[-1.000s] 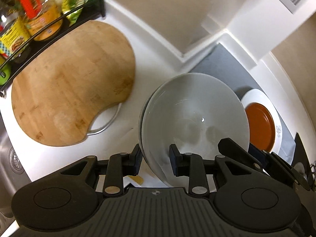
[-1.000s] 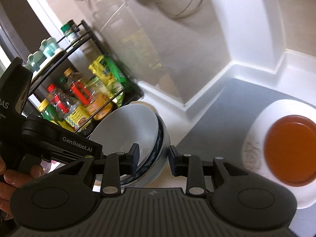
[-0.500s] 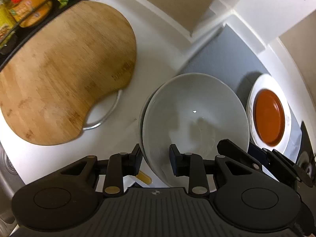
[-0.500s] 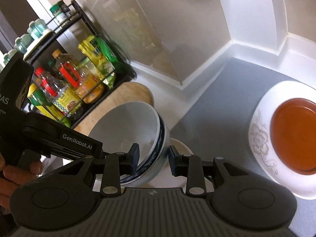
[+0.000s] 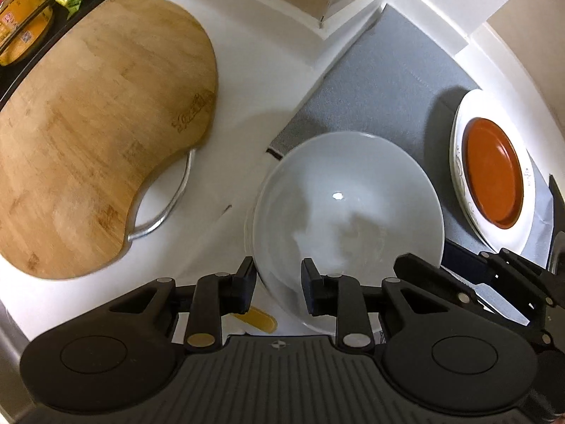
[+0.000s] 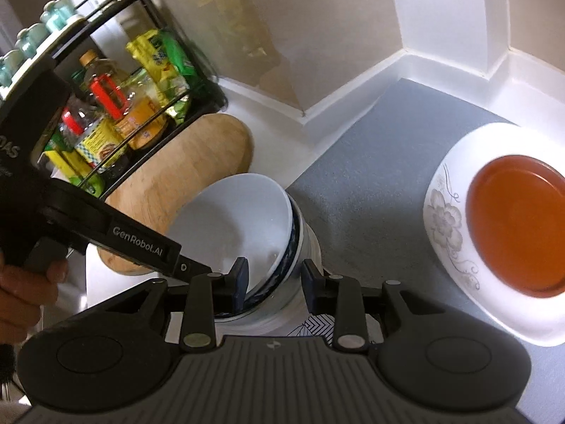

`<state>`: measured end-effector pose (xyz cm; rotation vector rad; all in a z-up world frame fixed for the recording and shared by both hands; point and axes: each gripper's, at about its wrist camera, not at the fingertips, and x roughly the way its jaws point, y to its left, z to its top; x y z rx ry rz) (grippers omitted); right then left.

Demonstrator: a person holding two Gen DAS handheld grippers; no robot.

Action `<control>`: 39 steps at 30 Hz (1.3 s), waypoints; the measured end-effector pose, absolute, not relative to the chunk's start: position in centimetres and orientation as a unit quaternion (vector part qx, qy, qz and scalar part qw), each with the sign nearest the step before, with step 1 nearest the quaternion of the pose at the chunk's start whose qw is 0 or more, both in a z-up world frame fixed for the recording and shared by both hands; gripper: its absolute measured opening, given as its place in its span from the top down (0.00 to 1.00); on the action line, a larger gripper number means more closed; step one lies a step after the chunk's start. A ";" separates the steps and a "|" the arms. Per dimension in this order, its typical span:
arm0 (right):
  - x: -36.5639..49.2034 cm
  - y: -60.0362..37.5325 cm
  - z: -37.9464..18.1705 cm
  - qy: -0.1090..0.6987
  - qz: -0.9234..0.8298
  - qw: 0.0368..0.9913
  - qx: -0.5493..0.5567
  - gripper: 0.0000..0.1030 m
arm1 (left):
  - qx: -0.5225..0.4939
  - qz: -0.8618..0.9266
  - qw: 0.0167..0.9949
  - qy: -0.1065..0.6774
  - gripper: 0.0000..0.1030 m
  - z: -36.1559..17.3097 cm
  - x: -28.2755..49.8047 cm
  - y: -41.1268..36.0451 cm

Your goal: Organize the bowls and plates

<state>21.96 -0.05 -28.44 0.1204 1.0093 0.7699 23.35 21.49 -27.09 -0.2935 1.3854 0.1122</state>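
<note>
A stack of nested bowls, white inside point(image 5: 348, 212) with a blue-patterned outer wall point(image 6: 293, 247), is held tilted above the counter. My left gripper point(image 5: 277, 288) is shut on its near rim. My right gripper point(image 6: 273, 282) is shut on the opposite rim. An orange plate point(image 5: 492, 180) lies on a white floral plate point(image 5: 459, 190) on the grey mat point(image 5: 381, 77) at the right; both also show in the right wrist view, the orange plate point(image 6: 515, 222) on the floral plate point(image 6: 448, 226).
A wooden cutting board point(image 5: 95, 127) with a metal handle lies on the white counter at the left. A black rack point(image 6: 116, 106) of bottles and packets stands behind it. White wall corners border the mat.
Both grippers have carried the bowl stack lower and to the right, toward the grey mat. The cutting board and plates have shifted in view accordingly.
</note>
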 end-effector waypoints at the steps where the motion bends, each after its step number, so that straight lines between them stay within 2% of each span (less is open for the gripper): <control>1: 22.0 -0.1 -28.5 0.472 0.361 0.802 0.056 0.65 | -0.135 0.047 0.760 0.634 0.72 -27.1 23.3 21.6; 6: 22.5 -1.3 -28.1 0.468 0.367 0.798 0.093 0.61 | -0.142 0.034 0.770 0.621 0.72 -26.1 23.4 22.3; 9: 23.0 -2.3 -27.8 0.462 0.373 0.795 0.123 0.54 | -0.134 0.028 0.789 0.599 0.72 -24.9 23.0 22.6; 11: 23.5 -2.9 -27.7 0.454 0.364 0.800 0.143 0.44 | -0.128 0.025 0.801 0.584 0.72 -24.3 23.0 22.8; 13: 24.3 -3.1 -28.2 0.457 0.356 0.800 0.156 0.40 | -0.130 0.020 0.805 0.578 0.72 -24.2 23.1 23.2; 15: 24.8 -3.0 -28.7 0.465 0.353 0.797 0.153 0.42 | -0.138 0.025 0.801 0.582 0.72 -24.7 23.5 23.6; 16: 25.1 -2.9 -28.8 0.467 0.356 0.796 0.149 0.47 | -0.142 0.029 0.799 0.584 0.72 -24.9 23.6 23.9; 17: 25.3 -2.6 -29.0 0.471 0.358 0.794 0.143 0.61 | -0.145 0.033 0.796 0.586 0.72 -25.2 23.7 24.1; 20: 25.5 -2.6 -29.3 0.472 0.365 0.788 0.152 0.80 | -0.162 0.031 0.790 0.591 0.72 -25.8 24.1 24.7; 31: 26.4 -3.7 -31.8 0.495 0.371 0.753 0.224 0.82 | -0.225 0.025 0.773 0.593 0.72 -27.0 24.1 26.2; 33: 26.4 -3.7 -31.7 0.503 0.359 0.753 0.227 0.77 | -0.218 0.025 0.776 0.592 0.71 -26.9 24.1 26.0; 37: 26.0 -4.3 -32.3 0.516 0.363 0.733 0.254 0.30 | -0.217 0.022 0.773 0.596 0.63 -27.4 23.7 26.1; 38: 25.9 -4.4 -32.8 0.521 0.367 0.724 0.264 0.26 | -0.221 0.021 0.770 0.598 0.60 -27.8 23.6 26.2; 39: 25.8 -4.4 -33.2 0.528 0.370 0.714 0.273 0.26 | -0.224 0.021 0.768 0.600 0.57 -28.1 23.6 26.3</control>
